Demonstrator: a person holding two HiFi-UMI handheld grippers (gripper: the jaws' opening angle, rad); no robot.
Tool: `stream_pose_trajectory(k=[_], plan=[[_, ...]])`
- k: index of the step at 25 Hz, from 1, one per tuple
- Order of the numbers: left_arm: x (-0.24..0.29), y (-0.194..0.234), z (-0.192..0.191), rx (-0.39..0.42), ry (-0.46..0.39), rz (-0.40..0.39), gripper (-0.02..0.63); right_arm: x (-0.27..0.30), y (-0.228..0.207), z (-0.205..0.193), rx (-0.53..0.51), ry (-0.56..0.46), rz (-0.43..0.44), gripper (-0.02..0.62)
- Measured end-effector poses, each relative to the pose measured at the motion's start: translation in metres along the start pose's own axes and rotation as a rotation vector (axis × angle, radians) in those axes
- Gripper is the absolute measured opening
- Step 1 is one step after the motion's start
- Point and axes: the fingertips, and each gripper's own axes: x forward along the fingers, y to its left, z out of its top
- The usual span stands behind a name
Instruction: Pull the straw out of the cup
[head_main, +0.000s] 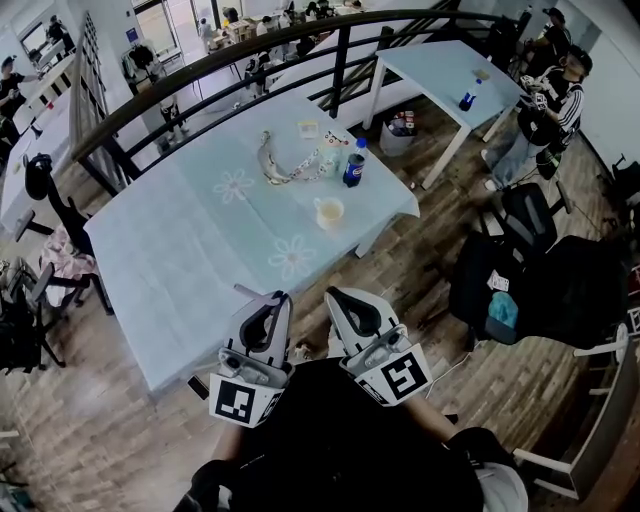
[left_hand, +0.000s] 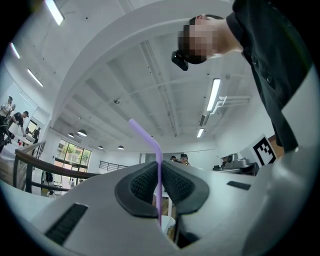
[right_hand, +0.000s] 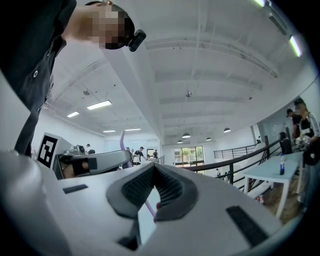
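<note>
- Left gripper: clenching on a purple straw. The straw is standing up between the pads, with its bent top leaning toward the left of the left gripper view.
- Right gripper: hovering just beside the left one, close to the person's dark top. Its jaw tips are meeting. A short purple length is showing in the gap below the pads, and whether it is being pinched cannot be told.
- Cup: standing upright on the pale blue counter, well apart from both grippers and from the straw.
- Blue bottle: standing on the counter just beyond the cup.
- Dark railing: curving along the far side of the counter.
</note>
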Motion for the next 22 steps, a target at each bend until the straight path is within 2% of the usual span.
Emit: stream_pose_trajectory(k=[12,22], plan=[[0.009,-0.010,-0.004,-0.010,0.003,-0.036,0.028,-0.006,-0.006,-0.001,-0.014,0.009,-0.028,0.008],[0.009,-0.007,-0.012,-0.025,0.017,-0.036,0.028,-0.004,-0.007,-0.007,-0.015,0.022,-0.031,0.008]])
